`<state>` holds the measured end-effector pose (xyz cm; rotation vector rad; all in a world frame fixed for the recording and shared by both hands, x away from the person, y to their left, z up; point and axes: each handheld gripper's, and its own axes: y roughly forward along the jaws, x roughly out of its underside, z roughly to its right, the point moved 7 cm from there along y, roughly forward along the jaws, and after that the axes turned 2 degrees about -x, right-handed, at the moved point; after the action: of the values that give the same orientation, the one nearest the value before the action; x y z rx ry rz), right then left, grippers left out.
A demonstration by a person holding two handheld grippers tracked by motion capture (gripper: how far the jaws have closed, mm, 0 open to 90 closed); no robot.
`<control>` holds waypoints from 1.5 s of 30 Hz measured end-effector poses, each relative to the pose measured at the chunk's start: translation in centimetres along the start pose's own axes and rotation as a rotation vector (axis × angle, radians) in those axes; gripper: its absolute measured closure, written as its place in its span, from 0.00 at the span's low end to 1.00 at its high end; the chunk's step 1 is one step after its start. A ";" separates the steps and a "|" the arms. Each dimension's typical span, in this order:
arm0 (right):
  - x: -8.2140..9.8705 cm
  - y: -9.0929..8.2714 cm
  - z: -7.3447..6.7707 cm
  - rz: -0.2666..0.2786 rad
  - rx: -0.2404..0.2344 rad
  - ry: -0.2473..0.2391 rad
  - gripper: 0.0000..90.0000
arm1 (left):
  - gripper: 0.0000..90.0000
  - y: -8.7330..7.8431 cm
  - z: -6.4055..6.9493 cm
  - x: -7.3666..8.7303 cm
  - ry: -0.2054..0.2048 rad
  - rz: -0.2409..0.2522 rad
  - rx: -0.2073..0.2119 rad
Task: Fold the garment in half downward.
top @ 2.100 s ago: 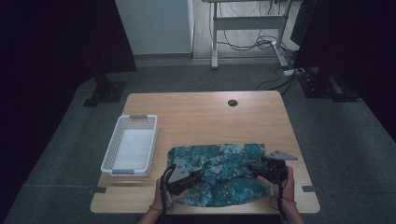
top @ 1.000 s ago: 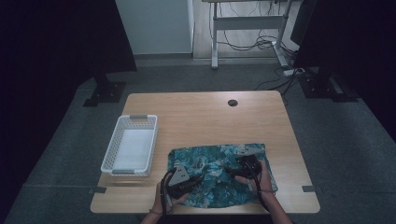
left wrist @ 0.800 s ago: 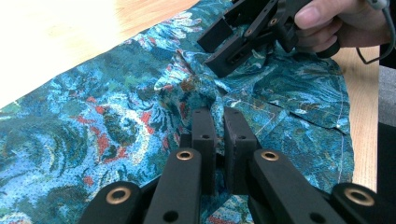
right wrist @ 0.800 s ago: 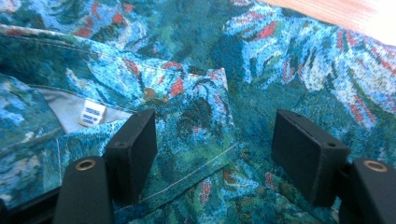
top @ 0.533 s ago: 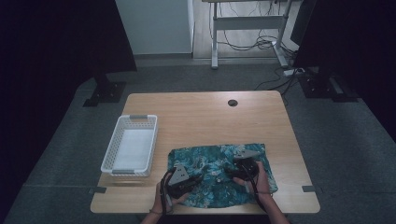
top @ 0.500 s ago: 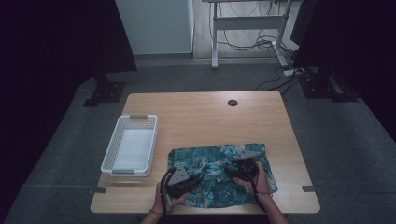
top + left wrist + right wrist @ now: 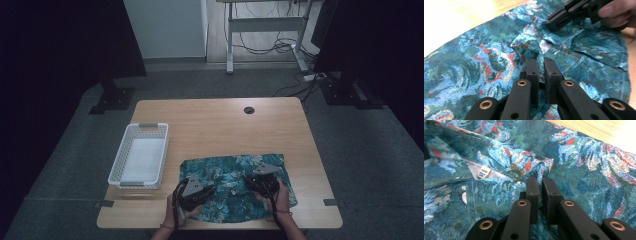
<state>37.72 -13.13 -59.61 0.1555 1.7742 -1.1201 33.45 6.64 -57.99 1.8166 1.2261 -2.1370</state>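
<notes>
My left gripper (image 7: 539, 62) is clamped on a pinched-up fold of the floral shirt (image 7: 481, 62), fabric bunched above the jaw tips. My right gripper (image 7: 540, 182) has just been closing; its jaws are now pressed together on a fold of the same shirt by the collar edge, cloth caught between the pads. A small woven label (image 7: 483, 172) sits on the grey inner collar just left of that grip, with a white button (image 7: 464, 198) lower left

From the high view: left gripper (image 7: 196, 190) and right gripper (image 7: 260, 181) are both down on the shirt (image 7: 232, 175), well apart from each other, my hands behind them at the near table edge. The shirt lies spread flat on the near right part of the wooden table (image 7: 210, 120). A white plastic basket (image 7: 141, 156) stands just left of the shirt, near but not touching. There is a round cable hole (image 7: 249, 110) at the far side of the tabletop
</notes>
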 end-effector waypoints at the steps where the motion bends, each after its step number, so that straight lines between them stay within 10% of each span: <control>1: 0.0 0.0 0.0 0.000 -0.001 0.002 0.93 | 0.93 0.1 -0.1 0.1 0.001 -0.012 -0.007; 26: -1.1 1.5 3.4 -0.017 0.041 0.073 0.94 | 0.91 4.2 -2.9 -0.9 -0.026 -0.128 -0.064; 45: -1.4 -0.4 2.4 0.055 0.063 0.035 0.95 | 0.90 2.8 -2.6 -1.7 -0.044 -0.046 -0.063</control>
<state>39.78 -14.62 -58.49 0.2626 1.7556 -1.1403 37.53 5.63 -57.88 1.7238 1.3214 -2.1240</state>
